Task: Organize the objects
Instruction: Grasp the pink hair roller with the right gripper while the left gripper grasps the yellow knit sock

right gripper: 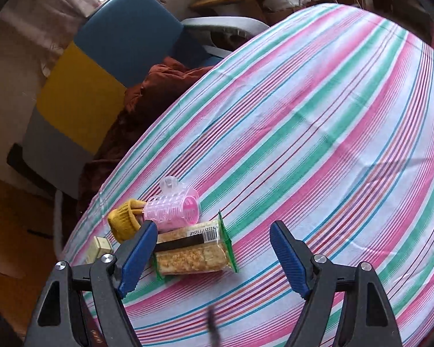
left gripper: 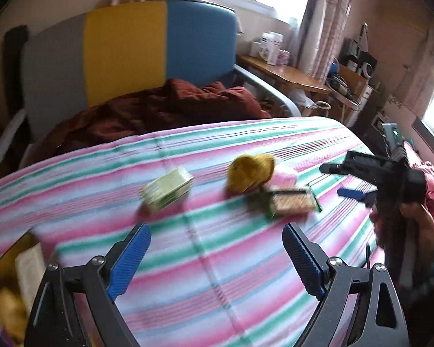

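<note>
Several small items lie on the striped tablecloth. They are a clear-wrapped snack pack, a pink hair roller, a yellow knitted piece and a pale green box. My right gripper is open and low over the cloth. Its left finger overlaps the snack pack's near-left end, and nothing is pressed between the pads. It also shows at the right of the left wrist view, right gripper, held by a hand. My left gripper is open and empty, short of the items.
A chair with a grey, yellow and blue back stands beyond the table, a dark red cloth heaped on its seat. A wooden desk with boxes is under the window. Blurred pale and yellow things sit off the table's near-left edge.
</note>
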`<state>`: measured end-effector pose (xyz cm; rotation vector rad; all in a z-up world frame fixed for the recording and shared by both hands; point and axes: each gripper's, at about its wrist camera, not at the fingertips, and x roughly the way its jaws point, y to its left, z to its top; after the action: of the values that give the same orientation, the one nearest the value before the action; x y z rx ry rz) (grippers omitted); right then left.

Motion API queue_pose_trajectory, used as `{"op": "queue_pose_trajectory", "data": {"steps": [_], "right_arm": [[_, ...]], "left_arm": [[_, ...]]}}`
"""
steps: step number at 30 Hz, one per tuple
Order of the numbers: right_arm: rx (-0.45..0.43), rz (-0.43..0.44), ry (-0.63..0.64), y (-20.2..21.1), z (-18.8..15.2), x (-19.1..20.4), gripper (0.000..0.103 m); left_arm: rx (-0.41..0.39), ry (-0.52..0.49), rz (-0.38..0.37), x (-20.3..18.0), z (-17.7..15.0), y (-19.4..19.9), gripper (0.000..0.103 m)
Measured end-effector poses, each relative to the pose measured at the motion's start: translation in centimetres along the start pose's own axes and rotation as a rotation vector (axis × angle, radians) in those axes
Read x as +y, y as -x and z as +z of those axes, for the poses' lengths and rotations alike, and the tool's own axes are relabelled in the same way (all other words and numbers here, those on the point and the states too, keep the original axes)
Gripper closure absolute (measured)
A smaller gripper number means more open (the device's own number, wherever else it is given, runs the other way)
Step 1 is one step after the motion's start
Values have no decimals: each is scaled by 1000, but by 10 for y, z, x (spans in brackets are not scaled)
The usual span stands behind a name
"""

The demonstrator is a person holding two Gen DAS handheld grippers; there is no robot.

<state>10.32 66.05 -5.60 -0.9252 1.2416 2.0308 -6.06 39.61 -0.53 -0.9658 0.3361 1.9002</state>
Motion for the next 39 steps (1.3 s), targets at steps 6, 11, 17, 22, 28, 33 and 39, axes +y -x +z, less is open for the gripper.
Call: {"op": "queue_pose_trajectory", "data": {"steps": [6,11,17,22,28,33,39], "right_arm": [[25,39,8,-1,-1,5,21],[44,53,8,-3,-2,4,21],[48,45,10,-3,-3,3,21],[49,29,10,-4,-3,1,21],[42,9,72,-6,-7,12,21],[51,-16,177,-16,-9,35,21],[88,-99,312,-47,-9,64,21]], "left_arm": [[67,-7,-42,-23,37,-67,10],[113,31,-83,-29,55,-110,7],[165,69,-109,-30,64,-156,8],[183,92,-177,-18,48,-158,54],[176,119,-198,0,19,-124,61],[180,73,-159,-1,-11,-89,61],[182,46,-141,-4,-41,-57,60]]}}
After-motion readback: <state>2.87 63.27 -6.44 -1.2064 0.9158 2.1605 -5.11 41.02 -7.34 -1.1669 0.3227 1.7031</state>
